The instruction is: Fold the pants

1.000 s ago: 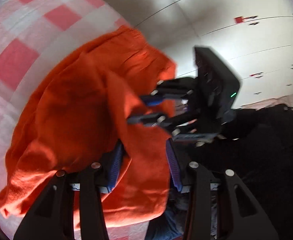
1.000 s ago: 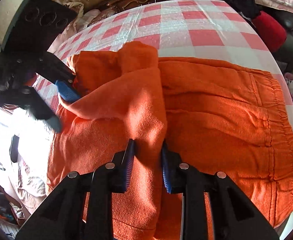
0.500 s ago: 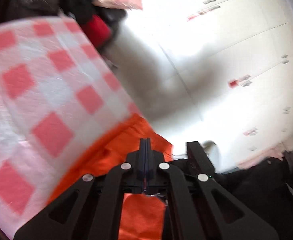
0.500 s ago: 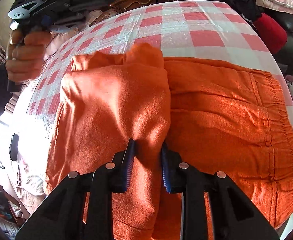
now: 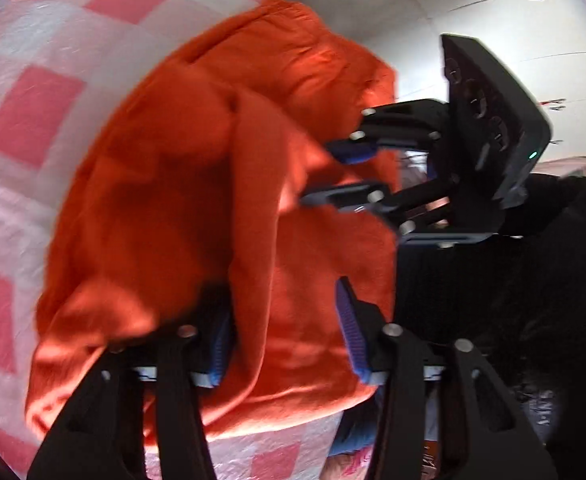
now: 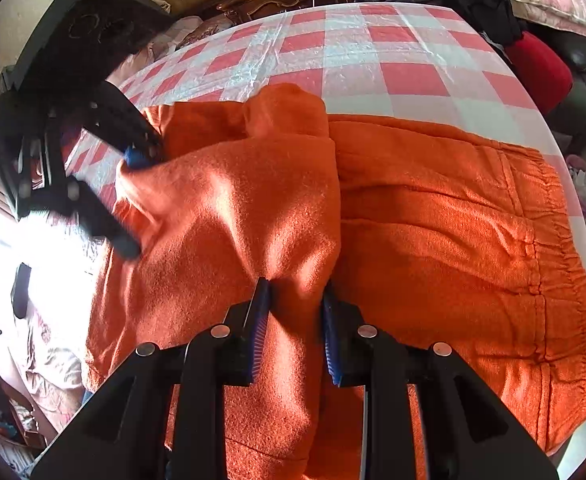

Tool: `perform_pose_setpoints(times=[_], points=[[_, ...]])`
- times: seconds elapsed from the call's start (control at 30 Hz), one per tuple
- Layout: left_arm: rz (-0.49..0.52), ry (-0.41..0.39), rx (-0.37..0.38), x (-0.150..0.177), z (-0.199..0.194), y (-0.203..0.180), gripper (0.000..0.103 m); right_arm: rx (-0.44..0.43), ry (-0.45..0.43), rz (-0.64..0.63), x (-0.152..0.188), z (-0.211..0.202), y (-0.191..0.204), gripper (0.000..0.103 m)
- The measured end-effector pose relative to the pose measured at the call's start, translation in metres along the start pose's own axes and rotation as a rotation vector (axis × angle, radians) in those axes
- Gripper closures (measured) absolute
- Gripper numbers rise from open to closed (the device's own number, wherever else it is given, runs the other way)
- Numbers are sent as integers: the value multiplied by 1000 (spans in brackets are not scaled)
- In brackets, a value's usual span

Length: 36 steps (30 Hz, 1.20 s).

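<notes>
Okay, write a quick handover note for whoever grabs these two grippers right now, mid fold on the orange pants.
Right gripper: shut on a bunched fold of the orange pants.
Left gripper: jaws opening, fabric of the folded-over leg end between them, pads not clearly pressing.
Pants: on the red-and-white checked tablecloth, elastic waistband flat at the right wrist view's right side.
Done: leg part folded over toward the waistband.
Left: regrip with the left, lay the fold flat, square the edges, probably fold once more.

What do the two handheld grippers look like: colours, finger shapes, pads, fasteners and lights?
Both the left gripper and the right gripper are matt black plastic, with angular forked fingers joined by round silver rivets and faced with ribbed blue pads. Seen from the left wrist, the right gripper's boxy black body carries a small green light.
</notes>
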State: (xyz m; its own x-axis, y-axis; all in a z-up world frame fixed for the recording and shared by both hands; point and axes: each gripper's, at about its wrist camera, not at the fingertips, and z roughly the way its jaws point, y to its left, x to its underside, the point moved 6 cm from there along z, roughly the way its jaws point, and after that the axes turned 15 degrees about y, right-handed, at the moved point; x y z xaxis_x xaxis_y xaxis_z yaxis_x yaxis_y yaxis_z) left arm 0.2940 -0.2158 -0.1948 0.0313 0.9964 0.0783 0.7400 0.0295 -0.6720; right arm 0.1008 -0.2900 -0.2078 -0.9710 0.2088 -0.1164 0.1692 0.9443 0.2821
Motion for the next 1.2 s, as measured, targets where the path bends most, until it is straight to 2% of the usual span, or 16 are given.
perform_pose_setpoints(times=[0.13, 0.17, 0.27, 0.33, 0.4, 0.43, 0.5, 0.53, 0.57, 0.77, 0.8, 0.87, 0.9, 0.97, 1.1, 1.2], points=[[54, -153, 194, -19, -17, -6, 91, 11, 0, -1, 0, 1, 0, 79], [66, -213, 223, -23, -23, -7, 92, 11, 1, -1, 0, 1, 1, 79], [72, -499, 359, -25, -61, -6, 94, -4, 0, 7, 0, 0, -2, 79], [37, -687, 435, -15, -86, 7, 103, -9, 2, 4, 0, 0, -2, 80], [-73, -868, 443, 2, -110, 29, 103, -7, 0, 2, 0, 0, -2, 80], [-96, -888, 419, 8, -115, 30, 103, -7, 1, 4, 0, 0, -2, 80], [-123, -832, 313, 15, -115, 28, 92, -10, 2, 6, -1, 0, -3, 80], [-142, -763, 241, 14, -111, 28, 59, -11, 2, 6, -1, 0, -3, 80], [-162, -704, 178, 12, -107, 30, 42, -13, 3, 7, -2, 0, -3, 80], [-87, -236, -81, -20, -49, 25, 42, -15, 3, -3, -1, 0, 0, 73], [-87, -156, -111, -25, -41, 30, 45, -9, 1, -8, -1, 0, 2, 72], [-37, 6, -126, -24, -23, 31, 67, 8, 1, -15, 0, 0, 4, 72], [-7, 64, -121, -21, -18, 25, 70, 9, 2, -16, 0, -1, 4, 72], [42, 105, -76, -17, -15, 11, 75, 4, 0, -14, 0, -1, 3, 72], [89, 108, 59, -16, -4, -4, 76, 17, -2, -21, 2, -1, 4, 75], [96, 23, 179, -26, 5, -2, 79, 22, 1, -21, 3, -1, 4, 75]])
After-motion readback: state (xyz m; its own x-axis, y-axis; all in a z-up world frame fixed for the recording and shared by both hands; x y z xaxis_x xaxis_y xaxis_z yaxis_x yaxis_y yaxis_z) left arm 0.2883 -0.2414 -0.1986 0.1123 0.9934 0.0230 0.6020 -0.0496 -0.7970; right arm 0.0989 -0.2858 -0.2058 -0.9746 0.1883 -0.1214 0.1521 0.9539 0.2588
